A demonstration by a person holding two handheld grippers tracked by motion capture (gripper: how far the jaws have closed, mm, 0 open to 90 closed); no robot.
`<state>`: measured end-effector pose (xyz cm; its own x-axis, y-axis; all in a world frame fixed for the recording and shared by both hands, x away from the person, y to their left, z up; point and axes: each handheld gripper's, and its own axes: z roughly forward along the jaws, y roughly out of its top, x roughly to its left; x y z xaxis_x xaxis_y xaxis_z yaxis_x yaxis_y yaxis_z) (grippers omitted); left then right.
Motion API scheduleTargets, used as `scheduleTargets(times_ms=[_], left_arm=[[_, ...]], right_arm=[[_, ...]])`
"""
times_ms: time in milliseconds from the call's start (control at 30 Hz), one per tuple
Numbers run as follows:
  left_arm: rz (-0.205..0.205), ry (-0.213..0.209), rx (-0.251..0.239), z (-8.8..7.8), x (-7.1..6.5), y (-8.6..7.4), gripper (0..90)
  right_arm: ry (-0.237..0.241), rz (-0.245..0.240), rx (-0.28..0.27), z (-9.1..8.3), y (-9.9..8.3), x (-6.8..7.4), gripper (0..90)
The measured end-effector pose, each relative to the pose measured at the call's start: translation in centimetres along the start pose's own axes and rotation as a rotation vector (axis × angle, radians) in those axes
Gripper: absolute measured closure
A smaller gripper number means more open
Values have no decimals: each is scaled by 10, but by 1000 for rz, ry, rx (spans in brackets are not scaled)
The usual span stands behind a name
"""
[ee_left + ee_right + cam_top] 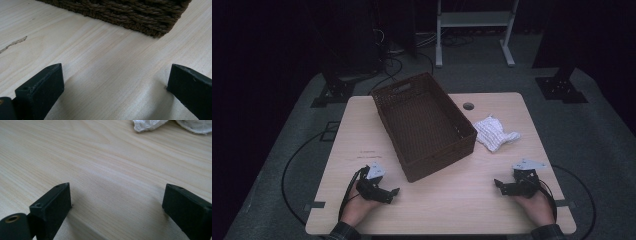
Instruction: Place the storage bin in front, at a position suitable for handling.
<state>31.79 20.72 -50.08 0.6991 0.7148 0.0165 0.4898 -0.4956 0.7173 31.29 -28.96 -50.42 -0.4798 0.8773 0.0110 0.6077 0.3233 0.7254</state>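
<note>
1. The left claw (pixel 396 190) rests low on the near left of the table (pixel 362 130), held in a hand; in the left gripper view its jaws stand spread wide with only bare wood between them. It points toward the near corner of the woven basket (pixel 424 125), which is near but apart from it.
2. The basket sits at an angle in the middle of the table and looks empty.
3. The white cloth (pixel 494 133) lies crumpled on the table just right of the basket, not clearly touching it.
4. The right claw (pixel 497 184) rests on the near right of the table, its jaws likewise spread and holding nothing; the right gripper view shows the cloth (pixel 150 124) well ahead of it.
5. Judged from this, the work is at its start: neither claw has reached for anything. The likely next move is for the right claw to travel forward to the cloth, settle over a raised fold and pinch it, ready to lift it across the basket's rim.
</note>
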Motion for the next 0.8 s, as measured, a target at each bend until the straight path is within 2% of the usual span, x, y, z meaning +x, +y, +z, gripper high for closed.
scheduleTargets(times_ms=[467, 533, 600, 700, 800], left_arm=[[1, 0, 4, 0, 0, 1, 0], [-3, 3, 12, 0, 1, 2, 0], [-5, 6, 14, 0, 1, 2, 0], [-18, 13, 20, -1, 3, 3, 0], [-28, 12, -7, -5, 5, 6, 0]], right_arm=[[-3, 1, -1, 0, 0, 0, 87], [-3, 0, -7, -2, 0, 0, 153], [-4, 3, -5, -3, 0, 0, 169], [-11, 6, 13, -7, 2, 0, 319], [-7, 3, 21, -9, 4, 1, 421]])
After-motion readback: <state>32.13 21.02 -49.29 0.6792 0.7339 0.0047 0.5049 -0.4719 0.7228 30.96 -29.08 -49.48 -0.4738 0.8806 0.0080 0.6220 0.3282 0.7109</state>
